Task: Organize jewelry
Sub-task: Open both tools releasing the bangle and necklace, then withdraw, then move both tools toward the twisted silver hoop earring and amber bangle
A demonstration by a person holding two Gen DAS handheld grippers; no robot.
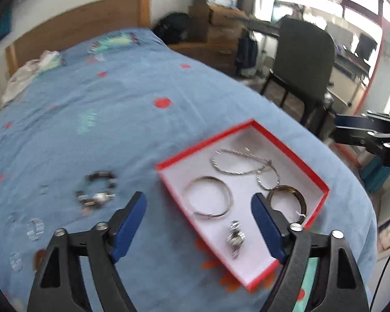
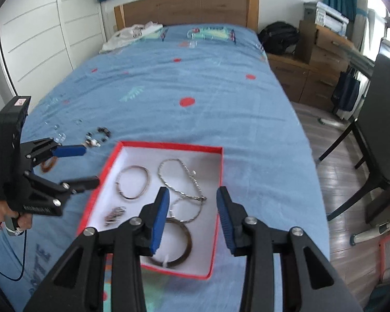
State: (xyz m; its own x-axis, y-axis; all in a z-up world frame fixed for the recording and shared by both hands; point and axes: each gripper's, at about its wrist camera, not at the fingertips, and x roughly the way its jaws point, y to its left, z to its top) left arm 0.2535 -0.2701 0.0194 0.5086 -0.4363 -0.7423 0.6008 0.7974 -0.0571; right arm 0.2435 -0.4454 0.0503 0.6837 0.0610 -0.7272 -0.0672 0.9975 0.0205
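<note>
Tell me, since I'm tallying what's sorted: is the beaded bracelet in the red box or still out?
Out. The beaded bracelet lies on the blue bedspread, left of the red box and clear of its rim.

Black angular tongs [image 2: 192, 218], blue ribbed pads [image 2: 160, 221], round silver screws, second matching tongs [image 2: 89, 165], thin blue cable.

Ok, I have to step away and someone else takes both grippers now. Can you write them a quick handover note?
Left gripper: open, holding nothing, above the near left edge of the red box.
Right gripper: open, empty, above the box.
In the box: silver bangle, chain necklace, dark bangle, small beaded piece.
Left on the blue bedspread, to the left of the box: dark beaded bracelet, an orange ring, and several small clear pieces.
Next, probably the beaded bracelet.
</note>
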